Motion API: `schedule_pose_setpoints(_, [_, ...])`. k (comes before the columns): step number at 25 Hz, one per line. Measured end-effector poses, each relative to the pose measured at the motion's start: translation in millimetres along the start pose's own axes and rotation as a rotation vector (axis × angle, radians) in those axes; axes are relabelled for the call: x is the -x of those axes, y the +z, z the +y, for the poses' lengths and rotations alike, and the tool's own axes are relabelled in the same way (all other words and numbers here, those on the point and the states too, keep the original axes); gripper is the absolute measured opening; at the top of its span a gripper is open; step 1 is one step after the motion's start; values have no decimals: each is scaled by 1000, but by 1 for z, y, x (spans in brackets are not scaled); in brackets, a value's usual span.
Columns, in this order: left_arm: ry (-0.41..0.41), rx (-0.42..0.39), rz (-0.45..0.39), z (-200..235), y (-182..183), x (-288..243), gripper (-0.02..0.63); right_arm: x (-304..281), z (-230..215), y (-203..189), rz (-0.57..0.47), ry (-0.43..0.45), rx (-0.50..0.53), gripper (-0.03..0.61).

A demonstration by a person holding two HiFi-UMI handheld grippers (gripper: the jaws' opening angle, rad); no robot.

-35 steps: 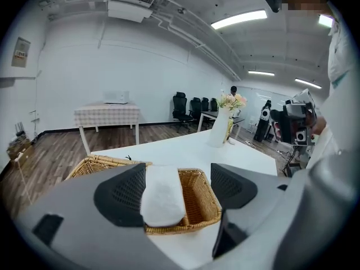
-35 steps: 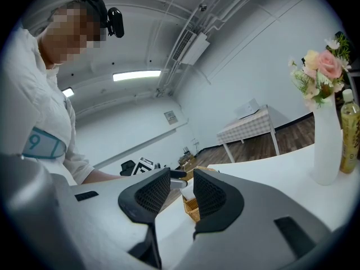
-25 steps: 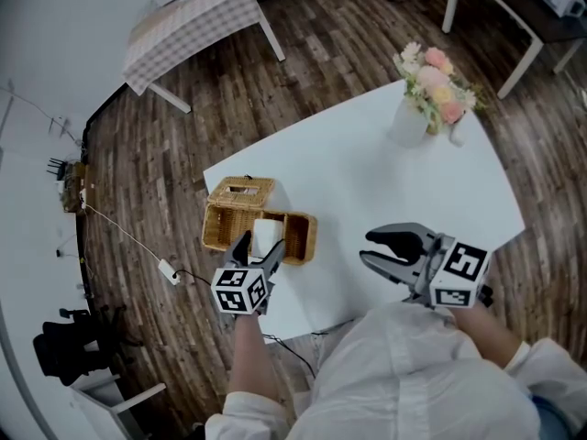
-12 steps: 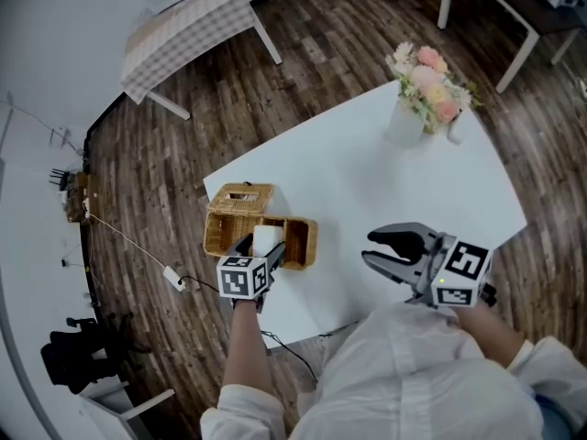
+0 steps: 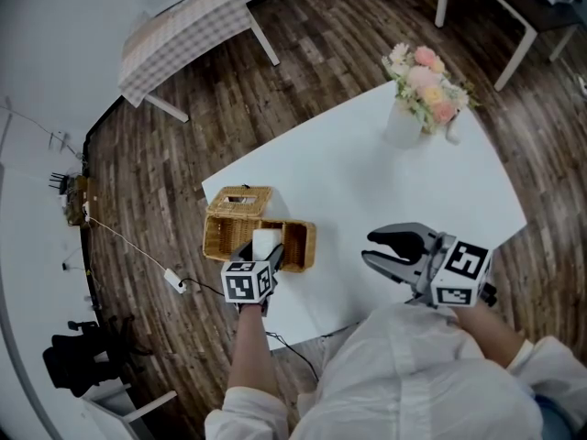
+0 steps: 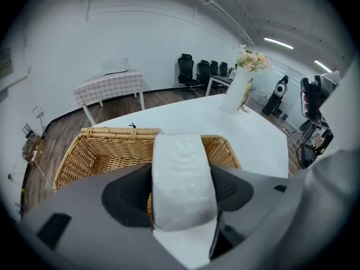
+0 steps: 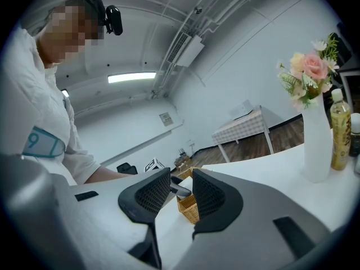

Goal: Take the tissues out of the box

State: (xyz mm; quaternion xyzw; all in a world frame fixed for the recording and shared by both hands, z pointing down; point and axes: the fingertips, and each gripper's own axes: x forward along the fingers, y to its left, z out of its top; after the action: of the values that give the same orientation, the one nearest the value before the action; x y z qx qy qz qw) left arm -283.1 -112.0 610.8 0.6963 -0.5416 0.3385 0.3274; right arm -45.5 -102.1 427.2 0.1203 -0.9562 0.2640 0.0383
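At the table's (image 5: 367, 181) left corner sits the wicker box (image 5: 220, 235), its lid (image 5: 240, 195) folded open toward the far side. The tissues (image 5: 266, 239) stand upright in the box, at its near wall, rising above the rim.

The left gripper (image 5: 260, 253) points steeply down into the box from the near edge. Its jaws have just been closing with the tissues between them. In the left gripper view the pads touch both sides of the tissues (image 6: 183, 179), and the box (image 6: 101, 151) lies behind them.

The right gripper (image 5: 369, 248) hangs roughly level over the near edge of the table, well apart from the box. Its jaws stand moderately apart with nothing between them.

A vase (image 5: 404, 122) of flowers stands near the far right corner.
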Motion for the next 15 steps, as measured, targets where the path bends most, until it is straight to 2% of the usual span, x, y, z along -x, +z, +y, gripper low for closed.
schedule_pose_setpoints(15, [43,7,6,1,0,1,268,1,-6,1,3,-7,-9,133])
